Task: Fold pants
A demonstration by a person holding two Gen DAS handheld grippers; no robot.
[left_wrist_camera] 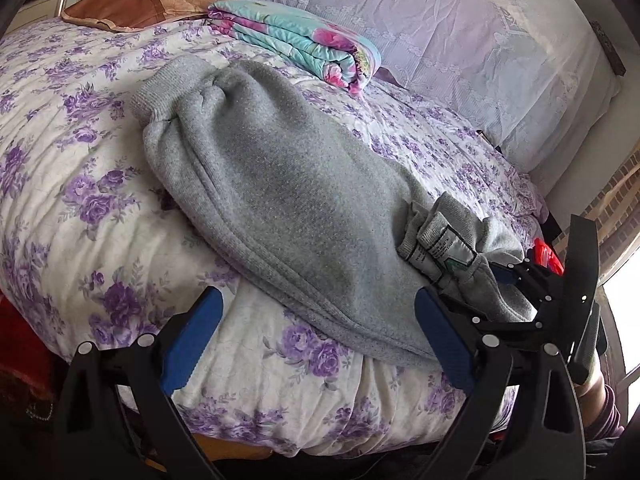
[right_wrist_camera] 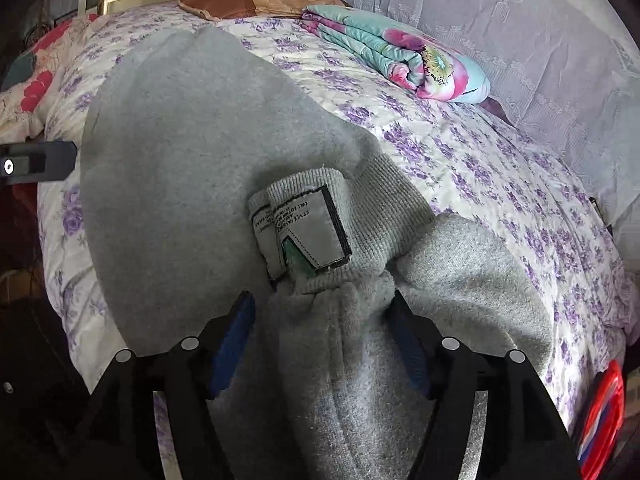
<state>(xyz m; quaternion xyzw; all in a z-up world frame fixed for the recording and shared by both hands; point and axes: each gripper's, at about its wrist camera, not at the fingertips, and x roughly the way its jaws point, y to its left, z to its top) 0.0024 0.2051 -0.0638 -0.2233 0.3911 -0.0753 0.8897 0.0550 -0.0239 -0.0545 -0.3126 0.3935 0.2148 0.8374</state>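
Two grippers are in my feeds, both at the near edge of a bed [left_wrist_camera: 72, 184] covered with a white quilt printed in purple roses. Behind the bed I see a pale lace curtain [left_wrist_camera: 460, 28] along the far side. On the quilt lie the grey sweatpants [left_wrist_camera: 272, 184], the largest thing on it: they run diagonally from the ribbed cuffs [left_wrist_camera: 160, 92] at the far left down to the waistband end at the near right, legs stacked one on the other, and the near edge hangs just over the mattress edge. Beyond them, near the curtain, sits a folded teal and pink floral blanket [left_wrist_camera: 296, 40], well apart from the pants, with a brown pillow [left_wrist_camera: 132, 4] farther back beside it.

My right gripper [right_wrist_camera: 324, 332] has its jaws closed in around bunched grey fleece at the waistband, the blue pads [right_wrist_camera: 234, 348] pressing in on the fabric from both sides. Just past the jaws the ribbed waistband is turned outward, and its care label [right_wrist_camera: 308, 228] faces up.

My left gripper [left_wrist_camera: 316, 344] has its jaws wide, holding nothing. It is poised over the quilt at the near edge, the right pad touching or just above the hem of the pants; I cannot tell which.
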